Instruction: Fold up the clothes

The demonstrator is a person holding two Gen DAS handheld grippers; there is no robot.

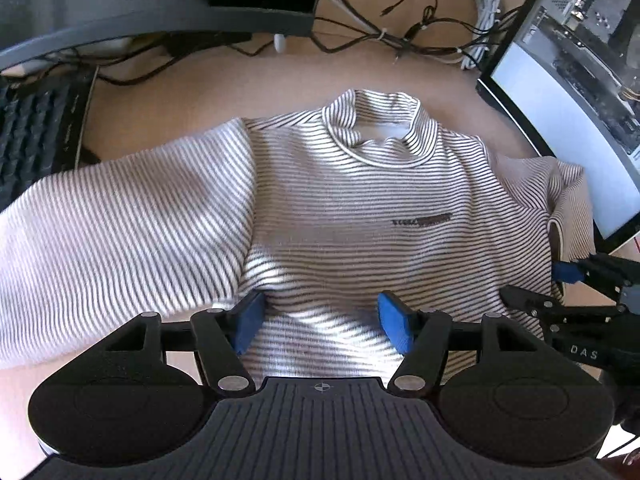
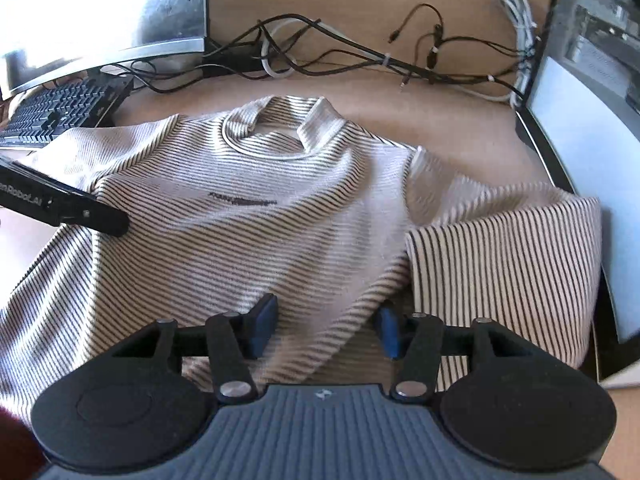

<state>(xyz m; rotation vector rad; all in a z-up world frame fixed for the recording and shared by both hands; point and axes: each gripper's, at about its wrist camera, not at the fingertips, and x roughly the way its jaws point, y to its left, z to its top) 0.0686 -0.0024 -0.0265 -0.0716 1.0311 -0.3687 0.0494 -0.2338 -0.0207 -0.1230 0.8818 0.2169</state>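
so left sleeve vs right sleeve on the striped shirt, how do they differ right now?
The left sleeve is spread out flat to the side; the right sleeve is folded over, its end lying toward the gripper. Left sleeve stripes run diagonally, close to the body's; right sleeve stripes run nearly upright, across the body's. Both lie on the wooden desk, and neither is held.

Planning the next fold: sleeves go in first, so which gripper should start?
Probably right. The right gripper is open at the hem, right beside the short sleeve on its side. The left gripper is open over the middle of the striped shirt, farther from the left sleeve.
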